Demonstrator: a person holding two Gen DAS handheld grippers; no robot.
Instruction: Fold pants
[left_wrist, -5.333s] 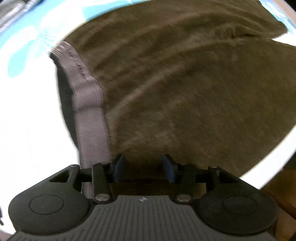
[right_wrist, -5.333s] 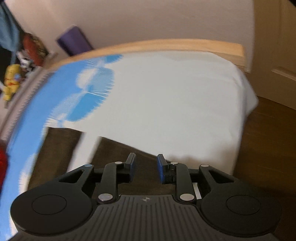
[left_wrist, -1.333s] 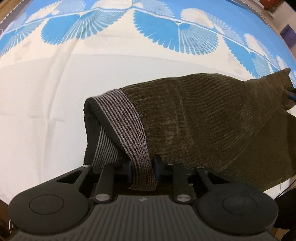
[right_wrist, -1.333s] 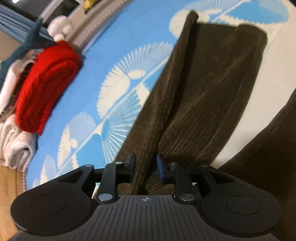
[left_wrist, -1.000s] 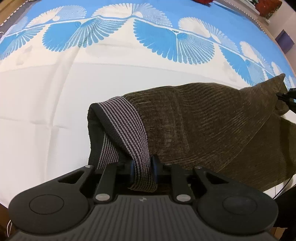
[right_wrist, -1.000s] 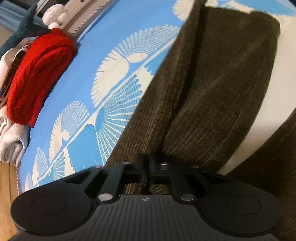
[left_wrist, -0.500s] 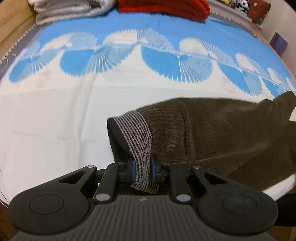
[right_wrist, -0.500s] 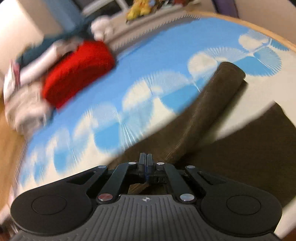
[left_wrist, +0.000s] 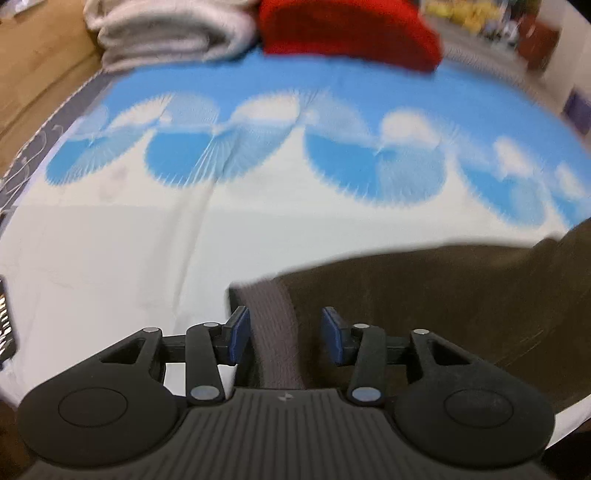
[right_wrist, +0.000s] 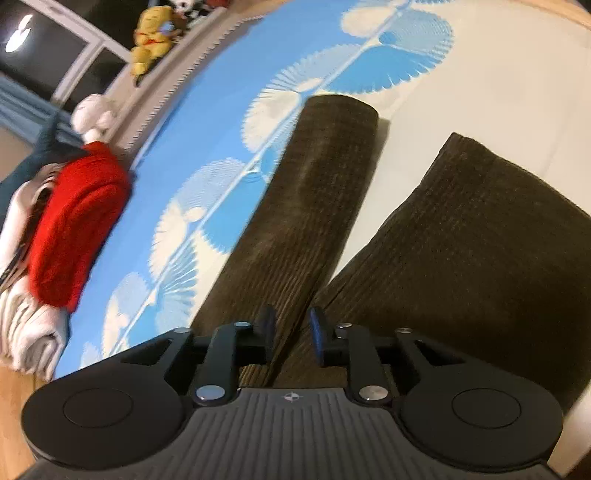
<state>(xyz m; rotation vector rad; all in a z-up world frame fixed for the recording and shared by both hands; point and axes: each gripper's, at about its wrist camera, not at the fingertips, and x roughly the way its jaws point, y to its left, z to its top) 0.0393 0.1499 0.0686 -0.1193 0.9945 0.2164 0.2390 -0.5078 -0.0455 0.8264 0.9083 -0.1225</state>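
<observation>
Dark brown corduroy pants (left_wrist: 443, 295) lie on the white and blue patterned bed sheet (left_wrist: 110, 240). Their grey striped waistband (left_wrist: 271, 317) runs between the blue pads of my left gripper (left_wrist: 285, 334), whose jaws are opening and stand clear of the band on both sides. In the right wrist view one pant leg (right_wrist: 314, 203) stretches away to a rounded fold, and a second fold of the pants (right_wrist: 461, 240) lies to its right. My right gripper (right_wrist: 292, 332) hovers over the near end of that leg with its jaws opening, the pads not pressing on the cloth.
A red knit bundle (left_wrist: 351, 33) and folded pale towels (left_wrist: 173, 33) sit at the far edge of the bed. A yellow plush toy (right_wrist: 155, 33) rests on the ledge behind. Bare sheet (right_wrist: 480, 74) spreads beyond the pants. A wooden floor (right_wrist: 14, 406) shows at the lower left.
Both grippers were shut on the pants and now stand open: the left let go of the waistband and rose a little, the right swung sideways and released the leg.
</observation>
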